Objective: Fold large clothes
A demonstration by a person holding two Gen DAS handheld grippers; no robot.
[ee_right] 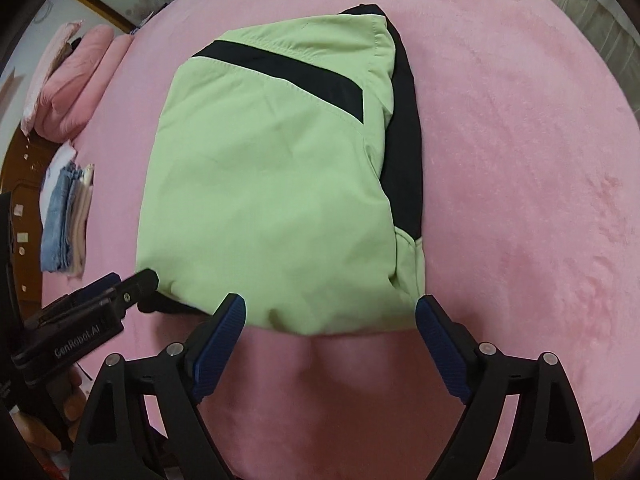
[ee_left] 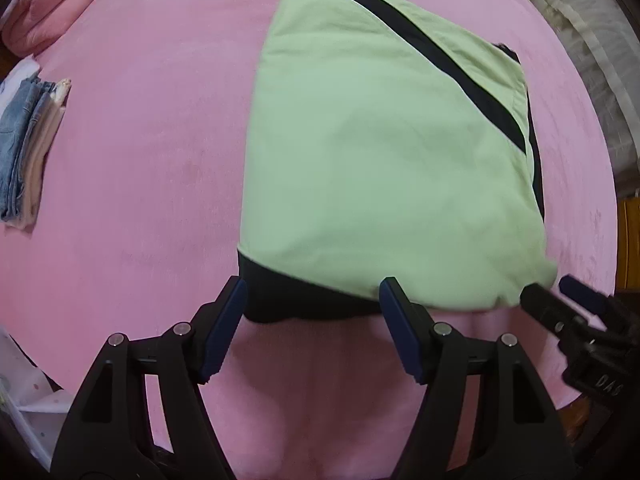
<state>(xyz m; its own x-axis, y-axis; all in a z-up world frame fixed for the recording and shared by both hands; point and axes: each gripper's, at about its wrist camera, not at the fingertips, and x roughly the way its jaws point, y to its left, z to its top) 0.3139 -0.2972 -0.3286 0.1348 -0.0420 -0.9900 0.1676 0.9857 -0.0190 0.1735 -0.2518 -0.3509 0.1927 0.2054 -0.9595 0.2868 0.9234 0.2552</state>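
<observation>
At the far left edge of the bed (ee_left: 132,160), which is covered in a pink fleece blanket, a small stack of folded clothes (ee_left: 24,152) lies flat: faded denim on top with pale pink and cream pieces beside it. Beyond that stack, toward the upper left corner, sit pink pillows (ee_right: 72,80) bunched against the headboard side.

In the middle of the bed lies the jacket (ee_left: 380,152), light green with black panels, folded into a compact, roughly rectangular bundle. A black diagonal stripe runs across its far part, a black panel shows along its right edge in the right wrist view, and a black corner peeks out at its near left.

The left gripper (ee_left: 312,328) hangs above the near edge of the jacket, its blue-padded fingers spread apart with nothing between them but the black corner and pink blanket beneath; it is released and grips no cloth. In the right wrist view its tip sits just beside the jacket's near left corner.

Further right, the right gripper (ee_right: 330,344) hovers over the jacket's near hem, its jaws spread wide and empty, likewise released. The jacket rests wholly on the blanket, free of both tools.
</observation>
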